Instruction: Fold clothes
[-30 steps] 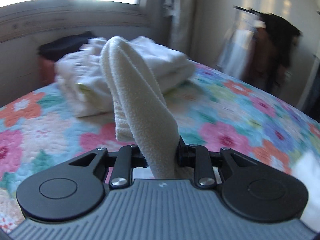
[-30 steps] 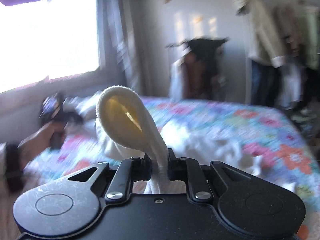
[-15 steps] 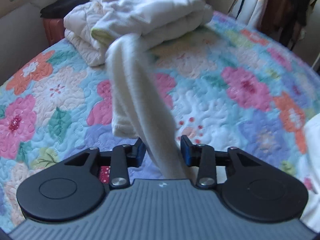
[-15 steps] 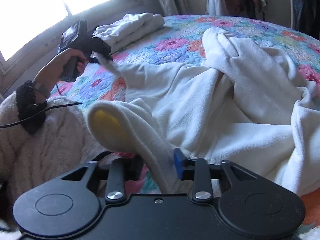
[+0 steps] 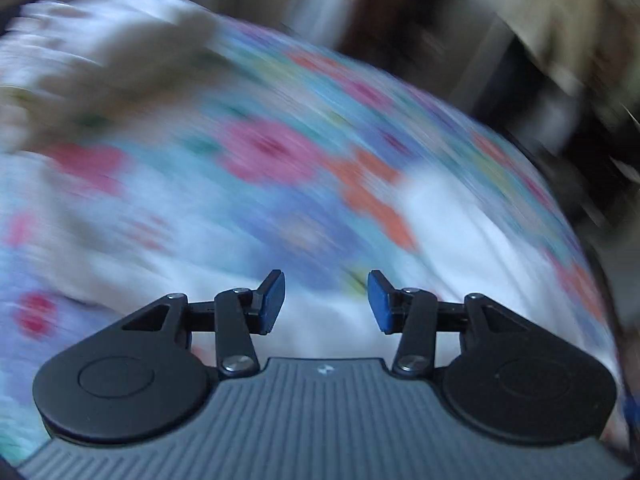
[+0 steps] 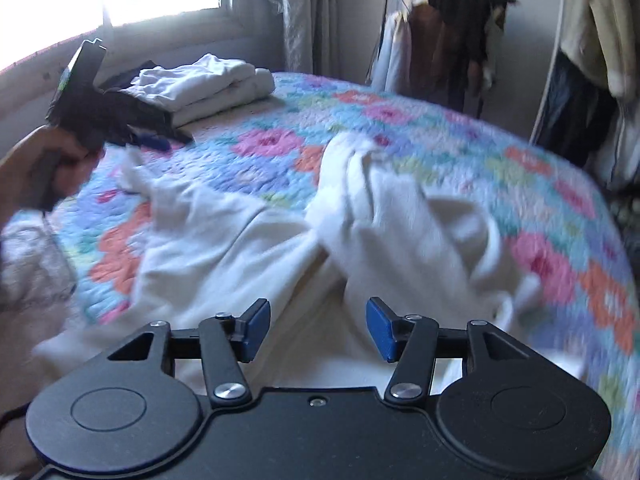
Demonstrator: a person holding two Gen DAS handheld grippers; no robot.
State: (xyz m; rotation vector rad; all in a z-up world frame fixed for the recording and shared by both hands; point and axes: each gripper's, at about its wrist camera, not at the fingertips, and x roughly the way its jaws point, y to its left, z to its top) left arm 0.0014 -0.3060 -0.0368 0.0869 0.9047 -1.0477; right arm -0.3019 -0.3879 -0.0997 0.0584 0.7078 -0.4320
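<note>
A cream fleece garment (image 6: 256, 248) lies crumpled on the flowered bedspread (image 6: 480, 148), spreading from the near edge toward the middle. My right gripper (image 6: 316, 330) is open and empty just above the garment's near part. My left gripper (image 5: 326, 300) is open and empty; its view is badly blurred by motion, with white cloth (image 5: 460, 232) under and ahead of it. The left gripper also shows in the right wrist view (image 6: 160, 140), held in a hand at the left, above a corner of the garment.
A stack of folded white clothes (image 6: 204, 84) sits at the bed's far left corner near the window. A clothes rack with hanging garments (image 6: 452, 44) stands behind the bed, and more clothes hang at the far right (image 6: 592, 60).
Both grippers have opened and let go of the cream garment, which now lies on the bed. The left gripper is swinging fast; its view has blurred.
</note>
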